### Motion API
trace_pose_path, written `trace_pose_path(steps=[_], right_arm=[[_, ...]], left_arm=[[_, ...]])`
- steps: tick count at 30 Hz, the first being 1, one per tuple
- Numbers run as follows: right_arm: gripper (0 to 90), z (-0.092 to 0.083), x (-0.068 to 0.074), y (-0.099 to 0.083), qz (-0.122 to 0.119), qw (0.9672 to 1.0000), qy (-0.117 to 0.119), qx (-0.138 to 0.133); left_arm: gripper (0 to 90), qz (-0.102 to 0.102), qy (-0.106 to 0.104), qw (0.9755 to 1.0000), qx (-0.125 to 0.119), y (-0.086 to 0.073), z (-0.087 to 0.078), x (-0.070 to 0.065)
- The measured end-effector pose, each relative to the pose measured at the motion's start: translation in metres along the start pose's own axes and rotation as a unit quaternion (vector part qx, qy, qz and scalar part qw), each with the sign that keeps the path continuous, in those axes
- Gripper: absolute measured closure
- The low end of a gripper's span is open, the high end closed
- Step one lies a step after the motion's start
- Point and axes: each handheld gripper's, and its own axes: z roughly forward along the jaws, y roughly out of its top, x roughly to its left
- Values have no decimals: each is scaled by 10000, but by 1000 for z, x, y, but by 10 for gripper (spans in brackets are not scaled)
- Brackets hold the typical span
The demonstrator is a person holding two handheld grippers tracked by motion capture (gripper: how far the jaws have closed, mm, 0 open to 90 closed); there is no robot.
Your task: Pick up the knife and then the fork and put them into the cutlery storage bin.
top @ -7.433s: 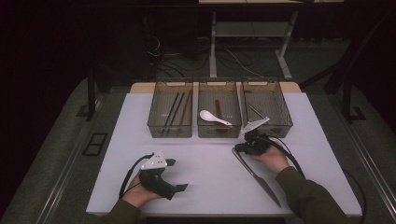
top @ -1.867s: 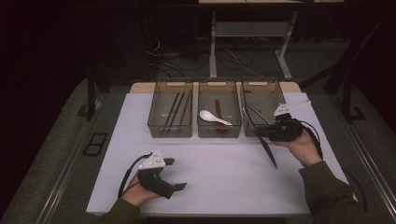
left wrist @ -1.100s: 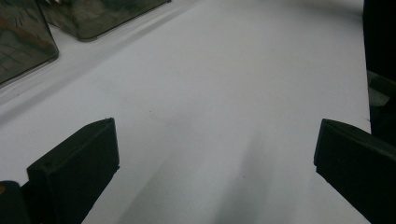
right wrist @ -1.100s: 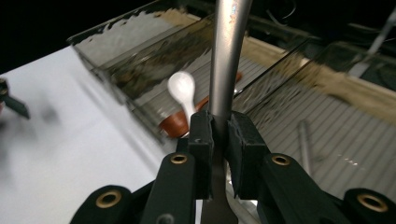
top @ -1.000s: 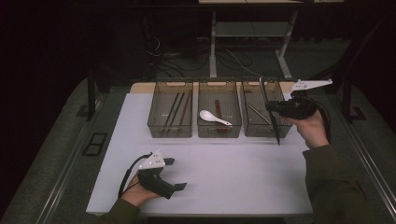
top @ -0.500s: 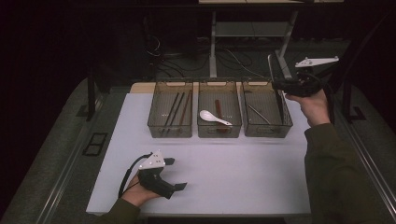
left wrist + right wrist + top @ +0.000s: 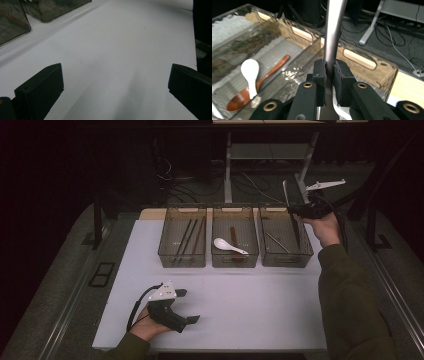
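The right gripper (image 7: 295,211) is clamped on a long metal utensil (image 7: 294,222) and holds it above the rightmost of three clear bins (image 7: 286,257), the utensil's lower end reaching down inside that bin. Well to the near left of that bin, the left gripper (image 7: 192,306) rests on the white worktop (image 7: 250,305), its jaws spread wide and empty.

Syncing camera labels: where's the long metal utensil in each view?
High view: the long metal utensil is upper right, clamped in the right tool, hanging steeply over the right-hand bin.
Right gripper view: centre, the utensil rises from the shut pads to the top edge.
Left gripper view: faces white tabletop.
Shared landmark: the clear bins.
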Motion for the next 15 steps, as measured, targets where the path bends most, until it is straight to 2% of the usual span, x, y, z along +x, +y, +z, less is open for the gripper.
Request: trace_pose_path(steps=[11,15], right_arm=[[802,28,-12,-12,20,9988,-136,481],[801,37,-15,-17,92,9967,-99,804]], left_arm=[[0,-1,4,10000,-25,-1,-1,1],[0,3,5,10000,-23,-1,-1,0]])
